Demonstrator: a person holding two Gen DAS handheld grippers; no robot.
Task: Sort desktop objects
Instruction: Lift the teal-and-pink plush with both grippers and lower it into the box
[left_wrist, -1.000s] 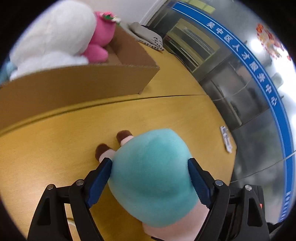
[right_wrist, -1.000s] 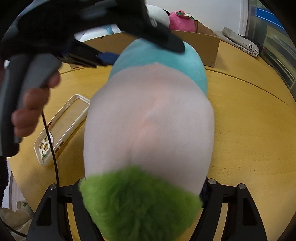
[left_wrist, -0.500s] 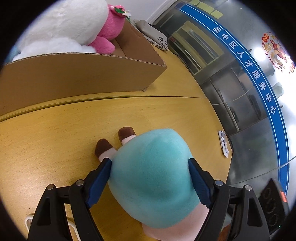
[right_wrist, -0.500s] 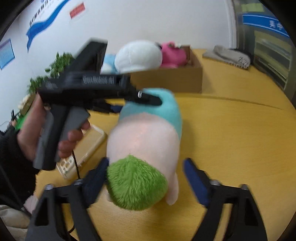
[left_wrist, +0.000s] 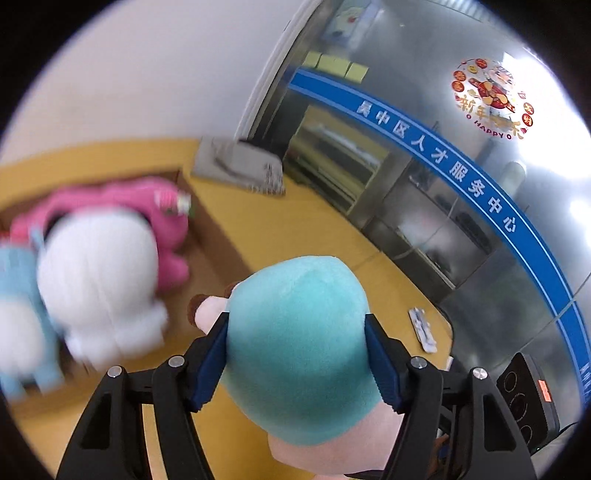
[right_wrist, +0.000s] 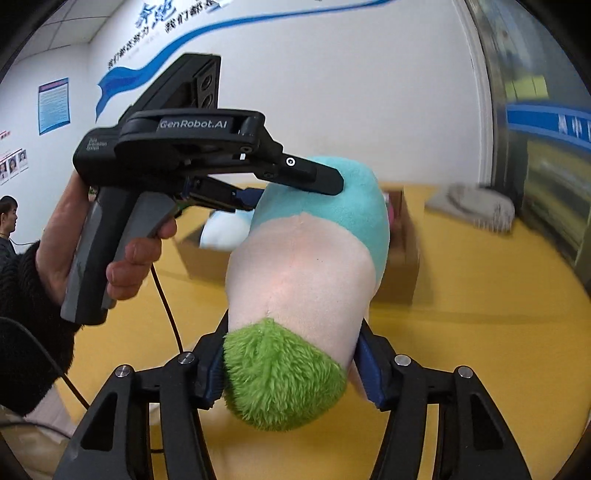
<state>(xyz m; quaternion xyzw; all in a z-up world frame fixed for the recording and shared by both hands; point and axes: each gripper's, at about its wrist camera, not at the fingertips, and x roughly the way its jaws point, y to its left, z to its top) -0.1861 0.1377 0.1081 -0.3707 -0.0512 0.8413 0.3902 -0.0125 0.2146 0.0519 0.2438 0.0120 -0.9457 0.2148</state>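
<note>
Both grippers hold one plush doll with a teal dress, pale pink body and green hair (right_wrist: 306, 280). My left gripper (left_wrist: 295, 354) is shut on its teal end (left_wrist: 299, 339); brown feet poke out ahead. My right gripper (right_wrist: 291, 369) is shut on its green-haired head end. The doll hangs in the air near the cardboard box (right_wrist: 402, 266). In the left wrist view the box holds a white plush (left_wrist: 99, 280), a pink plush (left_wrist: 155, 214) and a light blue plush (left_wrist: 18, 317).
The yellow wooden table (right_wrist: 480, 332) lies below. A grey folded cloth (left_wrist: 240, 166) sits at the far edge, also in the right wrist view (right_wrist: 472, 206). A small white object (left_wrist: 423, 330) lies near the table's right edge. A glass wall stands beyond.
Both grippers have lifted the doll off the table and carried it toward the box. The right gripper, open half a second ago, has shut on the head end.
</note>
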